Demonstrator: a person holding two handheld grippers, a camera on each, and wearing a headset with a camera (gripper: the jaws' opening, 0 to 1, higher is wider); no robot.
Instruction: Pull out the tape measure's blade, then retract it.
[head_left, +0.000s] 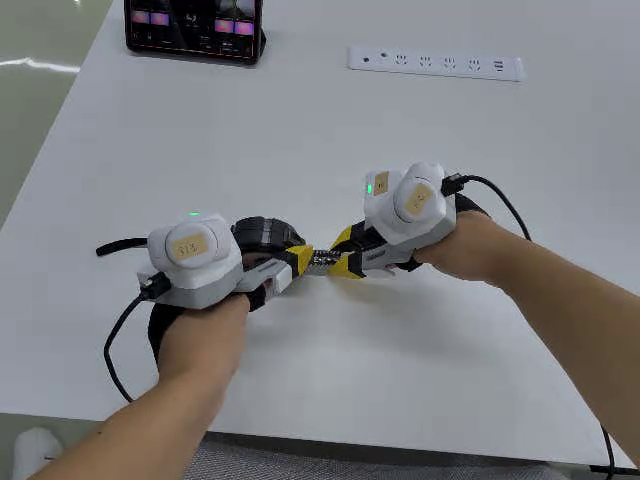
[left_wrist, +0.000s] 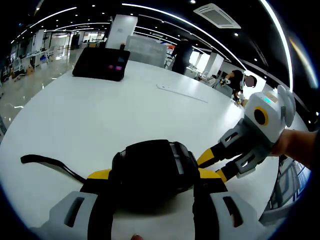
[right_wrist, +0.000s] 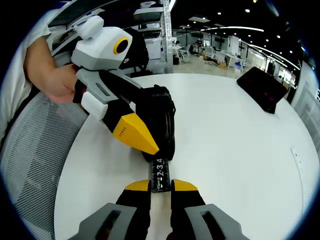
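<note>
Right gripper view, right tool (right_wrist: 160, 190) pinching blade (right_wrist: 160, 173), left tool (left_wrist: 154, 179) clamped around tape measure (left_wrist: 150, 162), white table (left_wrist: 125, 100).

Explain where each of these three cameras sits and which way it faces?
Head view: on the person's head, facing down at the table; left hand and right hand show.
Left gripper view: on the left gripper, facing along its jaws, shut on the tape measure; the right gripper shows at right.
Right gripper view: on the right gripper, facing the left gripper; its jaws pinch the blade.
Shared: both gripper views see the tape measure's case.
</note>
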